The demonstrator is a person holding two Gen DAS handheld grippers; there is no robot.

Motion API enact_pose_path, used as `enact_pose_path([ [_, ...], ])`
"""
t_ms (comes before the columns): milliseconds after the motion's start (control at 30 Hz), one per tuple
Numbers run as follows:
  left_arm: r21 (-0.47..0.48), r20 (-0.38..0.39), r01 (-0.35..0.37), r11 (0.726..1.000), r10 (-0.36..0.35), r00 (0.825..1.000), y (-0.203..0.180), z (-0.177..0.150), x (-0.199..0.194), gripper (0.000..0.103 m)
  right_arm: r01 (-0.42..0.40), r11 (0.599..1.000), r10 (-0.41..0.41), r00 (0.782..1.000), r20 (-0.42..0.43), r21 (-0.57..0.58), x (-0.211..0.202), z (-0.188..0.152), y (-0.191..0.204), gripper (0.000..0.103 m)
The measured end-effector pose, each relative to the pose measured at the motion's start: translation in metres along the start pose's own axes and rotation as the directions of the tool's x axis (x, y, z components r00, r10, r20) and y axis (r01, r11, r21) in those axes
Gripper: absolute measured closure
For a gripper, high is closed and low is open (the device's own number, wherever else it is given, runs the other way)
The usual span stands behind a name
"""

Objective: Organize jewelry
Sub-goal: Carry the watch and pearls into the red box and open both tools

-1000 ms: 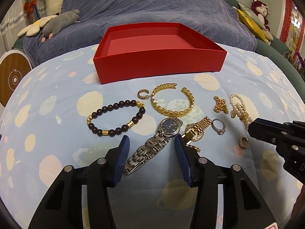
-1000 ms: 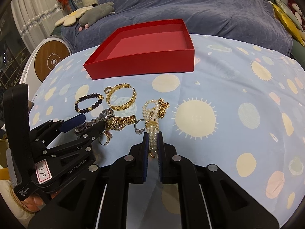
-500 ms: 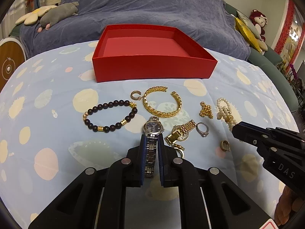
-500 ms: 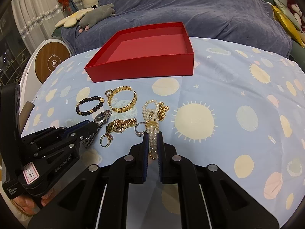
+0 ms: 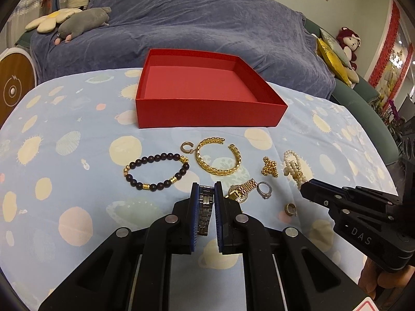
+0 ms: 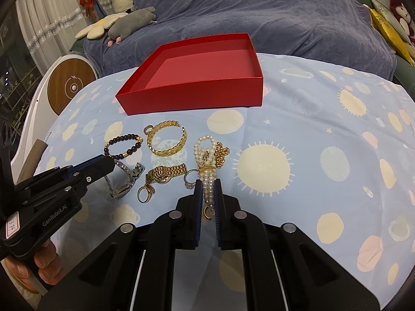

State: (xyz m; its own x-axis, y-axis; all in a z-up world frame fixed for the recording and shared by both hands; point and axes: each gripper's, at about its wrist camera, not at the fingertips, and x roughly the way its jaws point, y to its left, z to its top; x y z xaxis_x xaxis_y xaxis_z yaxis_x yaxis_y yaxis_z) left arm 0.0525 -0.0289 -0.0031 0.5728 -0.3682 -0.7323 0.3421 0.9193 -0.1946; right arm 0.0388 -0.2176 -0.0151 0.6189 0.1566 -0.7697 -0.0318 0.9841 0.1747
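Note:
An open red box stands on the blue patterned cloth, nothing visible inside it. My left gripper is shut on the silver watch and lifts it off the cloth; the watch hangs from it in the right wrist view. My right gripper is shut on the pearl bracelet, which still lies on the cloth. Near the box lie a dark bead bracelet, a gold cuff, a gold watch, a silver ring and a gold charm.
A small gold ear cuff lies left of the gold cuff, and a gold ring near my right gripper. A blue-covered sofa with plush toys stands behind the table. A round white-and-wood device is at the left.
My left gripper closed on the silver watch and has raised it off the cloth. My right gripper stays shut on the pearl bracelet, barely moved.

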Motion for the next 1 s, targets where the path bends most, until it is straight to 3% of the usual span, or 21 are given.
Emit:
enact_pose_path([
  [533,-0.038,0.084,0.036,0.999,-0.033,0.996,0.013,0.041,-0.051,0.095,-0.031,0.998,0.035,0.997,0.064,-0.061,-0.028,0.025,0.02,0.095],
  [767,-0.007,0.134,-0.001,1.0,0.002,0.991,0.024,0.088,-0.061,0.095,-0.066,0.996,0.07,0.995,0.069,-0.065,-0.029,0.072,0.013,0.095],
  [1000,0.03,0.184,-0.017,0.999,0.011,0.983,0.025,0.159,-0.035,0.095,-0.047,0.997,0.052,0.995,0.09,-0.06,0.003,0.146,0.002,0.095],
])
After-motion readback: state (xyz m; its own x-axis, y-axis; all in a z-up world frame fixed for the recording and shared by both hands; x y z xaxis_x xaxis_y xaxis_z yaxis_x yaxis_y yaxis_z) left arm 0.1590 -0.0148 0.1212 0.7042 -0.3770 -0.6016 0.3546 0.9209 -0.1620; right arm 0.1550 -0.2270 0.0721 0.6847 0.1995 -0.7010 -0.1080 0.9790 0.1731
